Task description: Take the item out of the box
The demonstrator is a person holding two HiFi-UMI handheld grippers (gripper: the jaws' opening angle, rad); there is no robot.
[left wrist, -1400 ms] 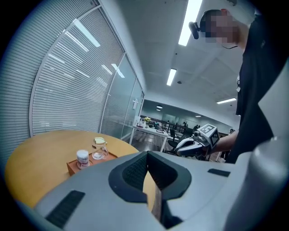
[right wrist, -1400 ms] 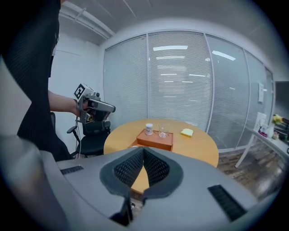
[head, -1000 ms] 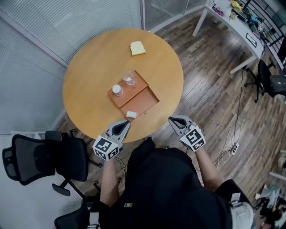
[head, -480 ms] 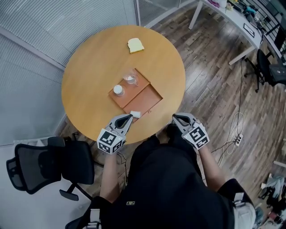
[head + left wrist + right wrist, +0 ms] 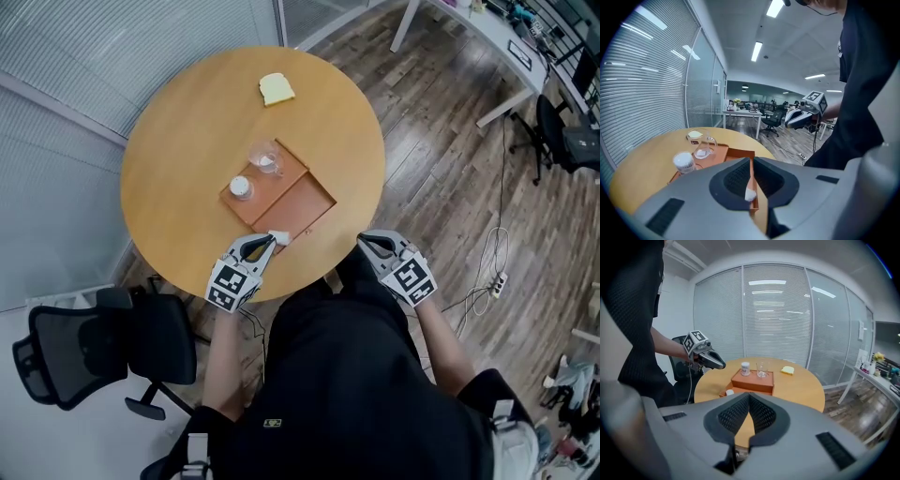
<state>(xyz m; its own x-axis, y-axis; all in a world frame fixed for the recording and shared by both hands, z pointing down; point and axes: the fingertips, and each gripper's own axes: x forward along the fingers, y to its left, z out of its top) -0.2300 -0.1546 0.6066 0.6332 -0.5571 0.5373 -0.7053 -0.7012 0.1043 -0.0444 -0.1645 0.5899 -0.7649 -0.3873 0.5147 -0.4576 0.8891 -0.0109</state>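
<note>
An orange box [image 5: 277, 197] lies open on the round wooden table [image 5: 178, 131]. A small white item [image 5: 279, 237] sits in the near corner of its low half. My left gripper [image 5: 265, 246] is shut, its tips right at that item; in the left gripper view the white item [image 5: 750, 193] shows through the slit under the closed fingers [image 5: 736, 178]. I cannot tell whether they touch it. My right gripper [image 5: 368, 245] hangs shut at the table's near edge, right of the box and apart from it. The right gripper view shows the box [image 5: 752, 380] and item [image 5: 730, 392] ahead.
A white jar [image 5: 241, 187] and a clear glass [image 5: 265, 159] stand on the box's far half. A yellow piece [image 5: 276, 89] lies at the table's far side. A black office chair [image 5: 94, 347] stands left of me; a white desk [image 5: 487, 56] and floor cables [image 5: 487, 281] are to the right.
My left gripper has moved forward from below the table's edge up to the box's near corner, beside the white item. The right gripper has stayed near the edge.
</note>
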